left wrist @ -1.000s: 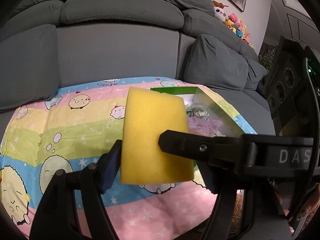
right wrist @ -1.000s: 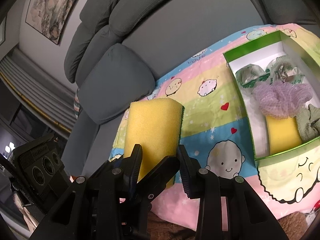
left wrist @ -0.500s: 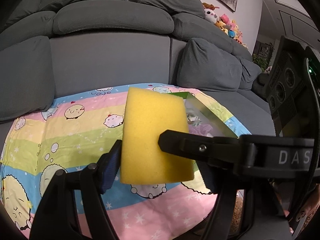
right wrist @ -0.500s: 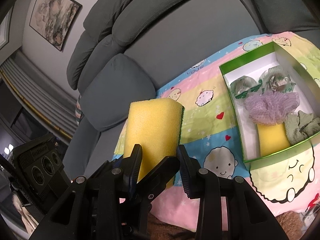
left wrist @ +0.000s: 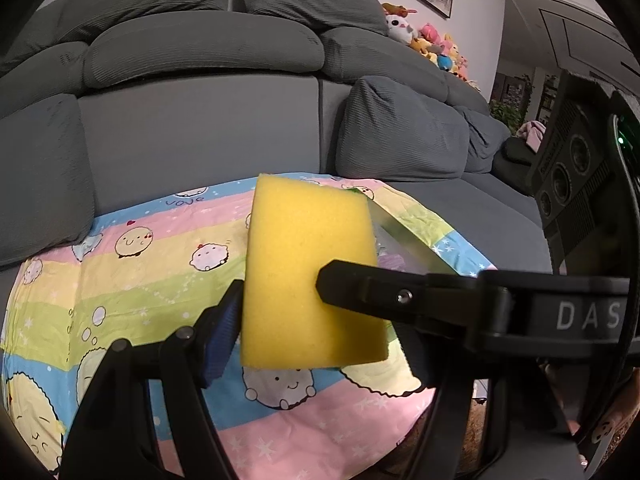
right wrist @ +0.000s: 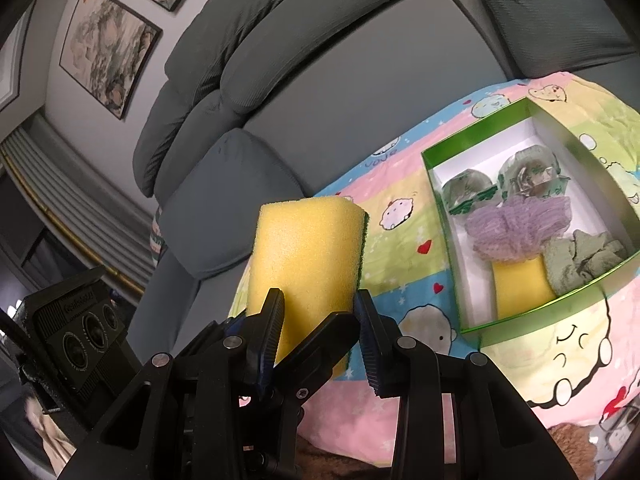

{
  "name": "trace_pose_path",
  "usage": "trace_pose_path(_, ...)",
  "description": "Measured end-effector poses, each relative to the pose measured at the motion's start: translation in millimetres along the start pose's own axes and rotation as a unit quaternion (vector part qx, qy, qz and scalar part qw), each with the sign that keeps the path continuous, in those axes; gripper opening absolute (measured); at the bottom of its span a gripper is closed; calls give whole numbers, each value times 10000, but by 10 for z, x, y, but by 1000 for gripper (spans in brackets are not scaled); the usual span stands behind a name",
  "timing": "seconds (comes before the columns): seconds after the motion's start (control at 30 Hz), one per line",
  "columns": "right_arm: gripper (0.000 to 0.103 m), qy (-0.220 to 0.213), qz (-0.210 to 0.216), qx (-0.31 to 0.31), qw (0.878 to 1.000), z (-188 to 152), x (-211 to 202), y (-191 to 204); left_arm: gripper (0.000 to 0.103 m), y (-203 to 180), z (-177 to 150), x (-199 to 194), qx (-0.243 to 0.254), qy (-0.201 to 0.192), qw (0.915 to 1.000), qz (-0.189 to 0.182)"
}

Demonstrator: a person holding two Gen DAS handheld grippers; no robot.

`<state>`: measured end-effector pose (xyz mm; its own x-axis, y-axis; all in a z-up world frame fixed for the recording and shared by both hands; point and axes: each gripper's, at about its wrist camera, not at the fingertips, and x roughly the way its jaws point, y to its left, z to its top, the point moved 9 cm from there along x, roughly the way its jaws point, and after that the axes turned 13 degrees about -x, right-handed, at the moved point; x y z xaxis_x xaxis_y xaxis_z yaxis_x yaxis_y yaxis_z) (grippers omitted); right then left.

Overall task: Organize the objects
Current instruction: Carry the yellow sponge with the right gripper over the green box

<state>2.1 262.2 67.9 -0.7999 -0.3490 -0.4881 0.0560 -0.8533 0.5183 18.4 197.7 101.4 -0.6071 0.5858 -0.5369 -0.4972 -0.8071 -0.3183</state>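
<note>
A yellow sponge (left wrist: pixel 308 272) with a green scrub side (right wrist: pixel 364 240) is held upright above the cartoon blanket. In the left wrist view my left gripper (left wrist: pixel 280 300) has one finger behind the sponge and a black finger (left wrist: pixel 360 292) across its front. In the right wrist view my right gripper (right wrist: pixel 320 320) has its two fingers on either side of the sponge's lower part. A green-rimmed box (right wrist: pixel 520 324) lies to the right on the blanket. It holds two wrapped items (right wrist: pixel 524 176), a purple mesh puff (right wrist: pixel 516 232), another yellow sponge (right wrist: pixel 520 288) and a green cloth (right wrist: pixel 580 260).
The pastel cartoon blanket (left wrist: pixel 140 288) covers a low surface in front of a grey sofa (left wrist: pixel 200 120). Plush toys (left wrist: pixel 432 48) sit on the sofa's far right. A black camera rig (right wrist: pixel 76 328) shows at the left of the right wrist view.
Both grippers and the sponge have pulled back and up from the blanket. The box looks smaller and further right in the right wrist view. The grip on the sponge looks the same.
</note>
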Motion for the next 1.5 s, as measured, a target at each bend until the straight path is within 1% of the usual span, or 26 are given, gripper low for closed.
trace_pose_path(0.33, 39, -214, -123, 143, 9996, 86, -182, -229, 69, -232, 39, 135, 258, 64, 9995, -159)
trace_pose_path(0.6, 39, -265, -208, 325, 9989, 144, -259, -500, 69, -420, 20, 347, 397, 229, 9986, -254)
trace_pose_path(0.93, 39, -80, -371, 725, 9967, 143, -153, -937, 69, -524, -85, 770, 332, 680, 9965, -346)
trace_pose_path(1.13, 39, 80, -396, 959, 9946, 114, -36, -1206, 69, -524, -175, 1030, 262, 960, 9944, -361)
trace_pose_path(1.33, 39, 262, -490, 1125, 9921, 70, 79, -1401, 69, -480, -260, 1245, 168, 1199, 9918, -405)
trace_pose_path(1.5, 39, 333, -546, 1219, 9905, 60, 146, -1516, 69, -463, -287, 1386, 93, 1330, 9901, -435)
